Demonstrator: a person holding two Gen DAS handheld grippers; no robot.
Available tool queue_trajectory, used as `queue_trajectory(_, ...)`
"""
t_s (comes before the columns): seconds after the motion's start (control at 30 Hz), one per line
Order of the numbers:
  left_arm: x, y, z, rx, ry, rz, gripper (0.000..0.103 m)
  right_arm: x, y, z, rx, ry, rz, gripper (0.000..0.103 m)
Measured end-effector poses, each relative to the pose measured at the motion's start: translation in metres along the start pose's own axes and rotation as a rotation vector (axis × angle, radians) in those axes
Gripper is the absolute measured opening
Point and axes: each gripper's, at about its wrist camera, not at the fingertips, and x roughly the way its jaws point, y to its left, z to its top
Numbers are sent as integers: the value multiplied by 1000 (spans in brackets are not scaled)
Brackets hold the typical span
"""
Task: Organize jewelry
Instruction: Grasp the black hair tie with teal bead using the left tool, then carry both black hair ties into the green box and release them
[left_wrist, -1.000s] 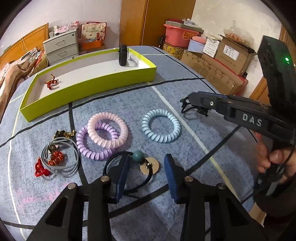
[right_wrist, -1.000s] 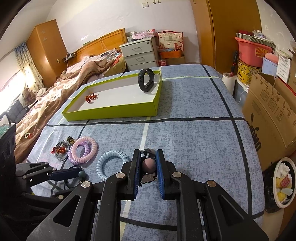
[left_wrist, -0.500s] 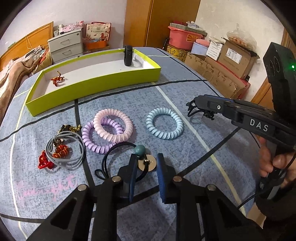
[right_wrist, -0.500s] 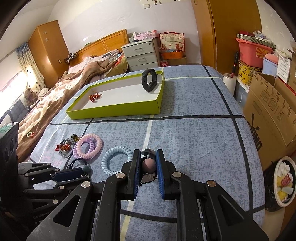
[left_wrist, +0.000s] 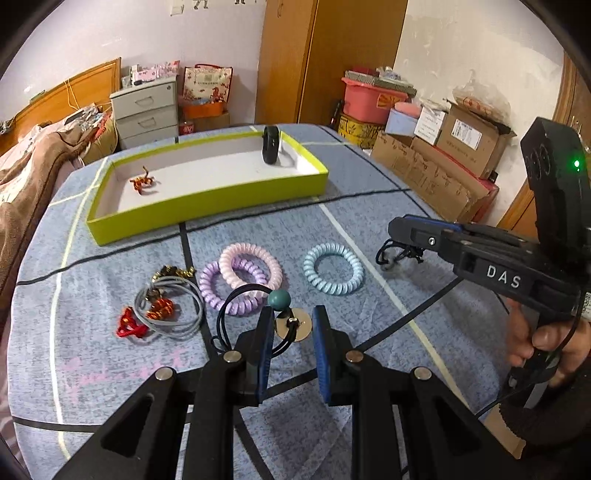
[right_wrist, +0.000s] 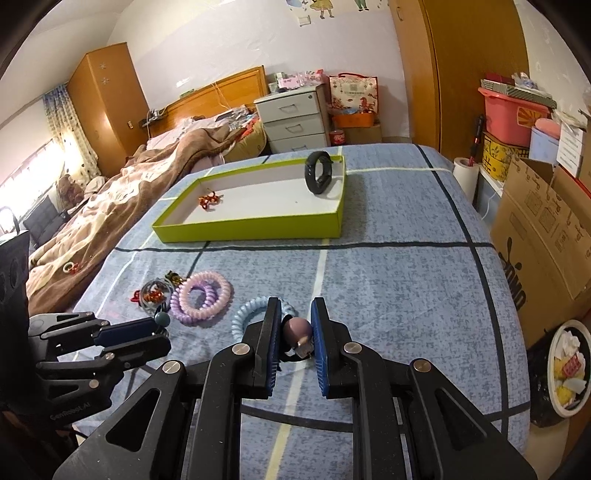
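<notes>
Across the blue-grey checked worktop (left_wrist: 369, 206), seen from the left wrist view, a cluster of grey elastic loops with red knots (left_wrist: 159, 308) is laid at the far left, with 2 overlapping spiral hair ties beside it, a lilac spiral tie (left_wrist: 218, 291) partly covered by a pink spiral tie (left_wrist: 251, 264). Nearer the camera, the left hand-held gripper (left_wrist: 292, 326) is closed around a black hair tie with a teal bead and gold disc (left_wrist: 280, 300): the black cord is pinched against the left blue pad, the disc is framed between the 2 pads, and the loop trails off to the left. Beyond these, a lime-green tray (left_wrist: 207, 206) is set well apart, with a small red-gold ornament (left_wrist: 142, 181) at its left end and a black wristband (left_wrist: 270, 144) standing upright at its right end. A pale blue spiral tie (left_wrist: 333, 269) is laid just right of centre. At the far right, the right hand-held gripper (right_wrist: 297, 332) is clamped on a black tie with a mauve bead (right_wrist: 297, 329), which is squeezed between the pads above the worktop, its dark loop dangling below the tips in the left wrist view.
</notes>
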Motion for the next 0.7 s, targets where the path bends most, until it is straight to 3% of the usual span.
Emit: queue_trajectory(0.7, -34, 28, 33, -24, -112, 34, 22, -10, 10, 34, 8, -64, 51, 16)
